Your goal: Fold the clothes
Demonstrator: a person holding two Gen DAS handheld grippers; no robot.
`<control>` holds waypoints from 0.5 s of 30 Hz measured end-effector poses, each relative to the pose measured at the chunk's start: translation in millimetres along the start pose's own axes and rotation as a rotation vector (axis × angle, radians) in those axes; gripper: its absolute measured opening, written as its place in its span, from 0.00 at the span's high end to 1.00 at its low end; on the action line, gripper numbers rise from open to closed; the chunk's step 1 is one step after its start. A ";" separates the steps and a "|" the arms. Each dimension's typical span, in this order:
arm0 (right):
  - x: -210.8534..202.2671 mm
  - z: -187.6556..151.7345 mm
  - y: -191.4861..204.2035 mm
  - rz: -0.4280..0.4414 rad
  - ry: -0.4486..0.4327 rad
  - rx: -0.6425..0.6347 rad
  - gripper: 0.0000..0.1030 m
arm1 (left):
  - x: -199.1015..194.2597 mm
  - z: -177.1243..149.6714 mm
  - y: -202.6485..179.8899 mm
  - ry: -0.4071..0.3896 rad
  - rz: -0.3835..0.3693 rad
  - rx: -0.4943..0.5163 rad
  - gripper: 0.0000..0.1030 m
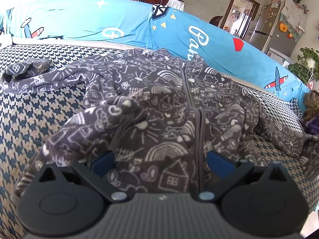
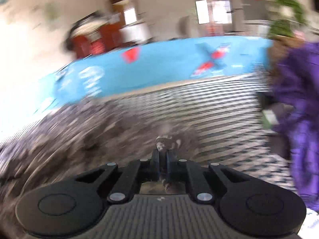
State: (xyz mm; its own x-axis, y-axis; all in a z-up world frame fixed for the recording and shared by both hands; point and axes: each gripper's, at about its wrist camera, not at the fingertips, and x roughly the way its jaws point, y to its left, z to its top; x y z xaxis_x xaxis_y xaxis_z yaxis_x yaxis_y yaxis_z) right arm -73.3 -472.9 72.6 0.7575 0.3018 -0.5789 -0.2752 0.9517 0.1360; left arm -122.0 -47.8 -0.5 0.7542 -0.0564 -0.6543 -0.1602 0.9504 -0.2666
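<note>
A grey fleece zip-up garment (image 1: 165, 107) with white doodle prints lies spread on the houndstooth sofa seat (image 1: 30, 119), zipper facing up, one sleeve stretched to the left. My left gripper (image 1: 160, 161) hovers over its lower front, wide open, blue pads (image 1: 103, 162) apart with only fabric lying beneath them. The right wrist view is heavily blurred. There my right gripper (image 2: 163, 155) is shut on a pinch of the grey fleece garment (image 2: 163, 141), a small tuft of it sticking out past the fingertips; the rest trails off to the left.
A blue cartoon-print cover (image 1: 119, 25) runs along the sofa back. A purple garment (image 2: 295, 103) lies at the right end of the seat. A plant (image 1: 305, 63), a fridge (image 1: 279, 25) and a doorway stand behind the sofa.
</note>
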 end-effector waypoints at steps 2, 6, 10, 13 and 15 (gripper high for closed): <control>4.1 -8.3 18.4 0.081 0.082 -0.065 0.89 | 0.4 0.0 -0.1 0.001 0.001 0.002 0.00; 0.9 -19.1 37.2 0.121 0.132 -0.125 0.74 | 0.4 0.0 1.2 0.000 -0.004 -0.001 0.00; -13.9 -13.7 25.5 0.168 0.065 -0.028 0.57 | 0.6 0.0 1.0 0.001 -0.003 -0.002 0.00; -26.0 -7.7 23.0 0.234 0.016 0.019 0.55 | 0.8 0.1 0.7 0.001 -0.001 0.000 0.00; -24.4 -7.0 22.7 0.159 0.015 0.025 0.49 | 0.7 0.2 0.8 0.000 -0.001 0.000 0.00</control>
State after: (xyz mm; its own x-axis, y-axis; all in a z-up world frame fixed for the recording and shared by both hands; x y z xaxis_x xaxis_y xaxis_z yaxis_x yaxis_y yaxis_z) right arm -102.2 -459.1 84.2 0.6962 0.4481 -0.5608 -0.3758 0.8931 0.2471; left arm -121.6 -47.1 -1.0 0.7541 -0.0575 -0.6543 -0.1593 0.9504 -0.2670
